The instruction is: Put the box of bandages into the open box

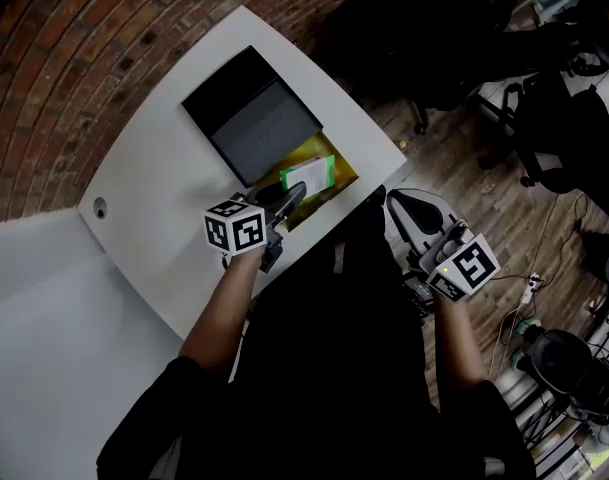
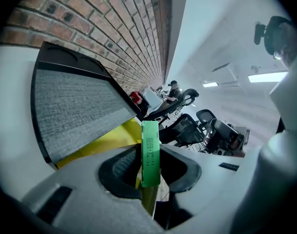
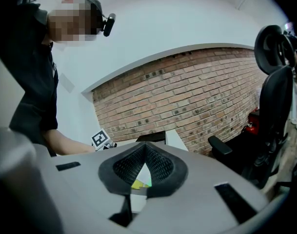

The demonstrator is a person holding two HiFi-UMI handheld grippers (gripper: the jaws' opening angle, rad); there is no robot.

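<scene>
The open box (image 1: 259,118) sits on the white table (image 1: 154,168), its black lid with grey lining tipped back and its yellow inside (image 1: 334,180) facing the table's near edge. My left gripper (image 1: 292,196) is shut on the white and green box of bandages (image 1: 311,175) and holds it over the yellow inside. In the left gripper view the bandage box's green edge (image 2: 149,152) stands upright between the pads, with the grey lid (image 2: 75,111) to the left. My right gripper (image 1: 399,203) hangs off the table's edge, shut with nothing in it (image 3: 144,150).
A brick wall (image 1: 44,78) runs behind the table. Black office chairs (image 1: 574,138) and cables stand on the wooden floor to the right. A second white tabletop (image 1: 44,348) adjoins at lower left. A round grommet (image 1: 100,208) marks the table's left corner.
</scene>
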